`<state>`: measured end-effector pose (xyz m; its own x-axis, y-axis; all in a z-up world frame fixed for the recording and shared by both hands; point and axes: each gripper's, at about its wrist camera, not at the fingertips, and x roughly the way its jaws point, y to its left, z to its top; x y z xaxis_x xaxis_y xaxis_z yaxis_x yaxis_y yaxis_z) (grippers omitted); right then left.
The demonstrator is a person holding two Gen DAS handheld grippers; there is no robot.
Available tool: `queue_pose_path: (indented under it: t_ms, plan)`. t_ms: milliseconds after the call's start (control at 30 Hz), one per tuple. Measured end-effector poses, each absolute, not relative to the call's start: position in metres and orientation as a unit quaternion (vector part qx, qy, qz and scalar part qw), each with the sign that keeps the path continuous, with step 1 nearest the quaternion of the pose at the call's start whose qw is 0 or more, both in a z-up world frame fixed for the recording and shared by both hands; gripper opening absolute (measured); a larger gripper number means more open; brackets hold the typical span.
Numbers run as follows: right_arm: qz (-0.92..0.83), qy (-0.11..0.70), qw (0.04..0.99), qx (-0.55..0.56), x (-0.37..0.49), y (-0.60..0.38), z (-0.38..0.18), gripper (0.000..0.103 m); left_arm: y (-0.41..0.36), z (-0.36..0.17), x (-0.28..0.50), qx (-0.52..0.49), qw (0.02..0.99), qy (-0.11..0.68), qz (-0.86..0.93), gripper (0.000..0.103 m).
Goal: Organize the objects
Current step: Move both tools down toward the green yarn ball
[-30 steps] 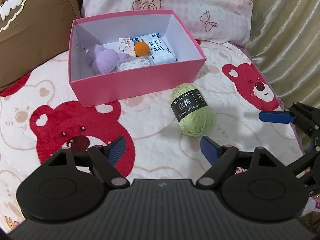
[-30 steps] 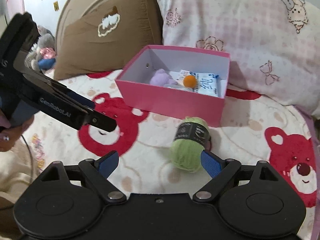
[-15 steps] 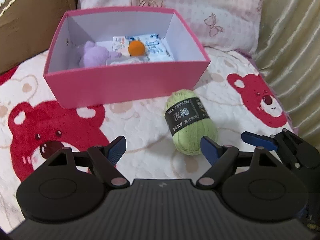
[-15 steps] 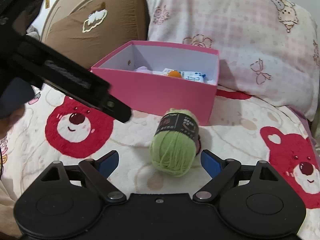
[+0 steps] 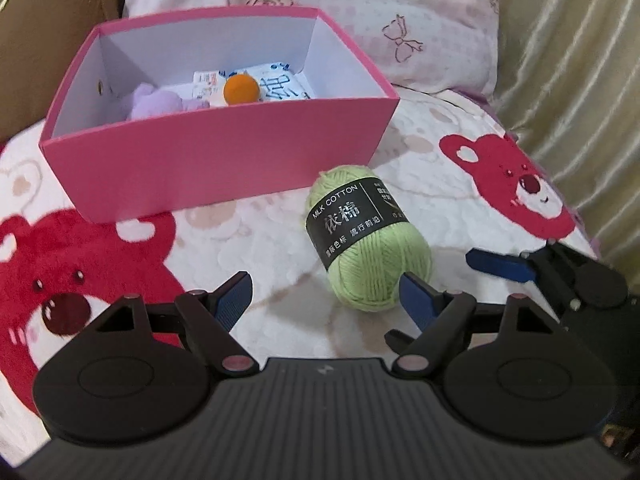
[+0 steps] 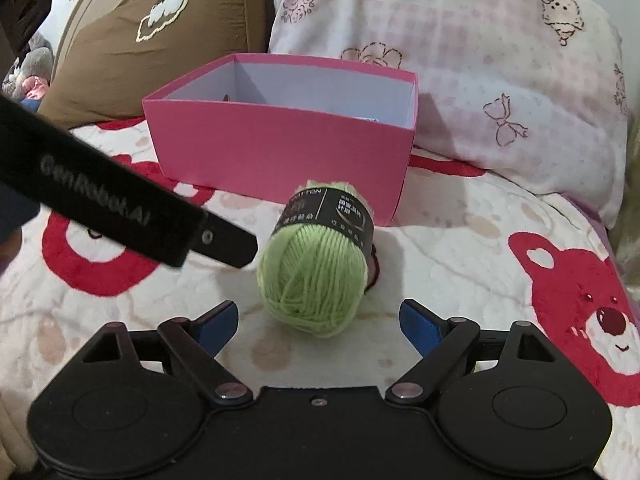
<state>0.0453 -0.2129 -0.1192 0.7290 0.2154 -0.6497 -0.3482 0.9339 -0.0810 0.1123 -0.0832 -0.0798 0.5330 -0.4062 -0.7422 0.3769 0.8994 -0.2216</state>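
Note:
A green yarn ball (image 5: 366, 236) with a black label lies on the bear-print blanket just in front of the pink box (image 5: 224, 156). It also shows in the right wrist view (image 6: 316, 268), in front of the pink box (image 6: 280, 148). The box holds a purple plush (image 5: 154, 102), an orange ball (image 5: 240, 88) and white packets. My left gripper (image 5: 326, 300) is open, the yarn near its right finger. My right gripper (image 6: 318, 322) is open, low over the blanket, the yarn just ahead between its fingers.
A pink pillow (image 6: 480, 60) and a brown pillow (image 6: 152, 40) stand behind the box. A beige curtain (image 5: 580, 80) hangs at the right. The left gripper's body (image 6: 120, 204) crosses the right wrist view at left. The right gripper's blue finger (image 5: 500, 266) shows at the left view's right edge.
Both grippers have moved forward and lower toward the yarn ball, which now looks larger. The right gripper has come close to it. Both stay open.

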Motion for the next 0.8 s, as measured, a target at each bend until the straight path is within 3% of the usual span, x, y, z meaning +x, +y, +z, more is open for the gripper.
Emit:
queue_pose_path:
  t_ms: [267,600,733,800]
  plan:
    - [0.169,0.310,0.929,-0.106,0.034,-0.211,-0.119,0.090,-0.081,-0.079,0.121,-0.033,0.876,0.425,-0.227,0.079]
    - [0.208,0.337,0.918,-0.001,0.055,-0.233,-0.123,0.091,-0.085,-0.079,0.151,-0.057,0.862,0.431,-0.260,0.079]
    - [0.219,0.324,0.920,0.023,0.064,-0.236,-0.125,0.090,-0.087,-0.096,0.172,-0.113,0.821,0.506,-0.239,0.080]
    - [0.236,0.312,0.919,0.055,0.064,-0.241,-0.123,0.090,-0.086,-0.098,0.175,-0.137,0.820,0.505,-0.231,0.080]
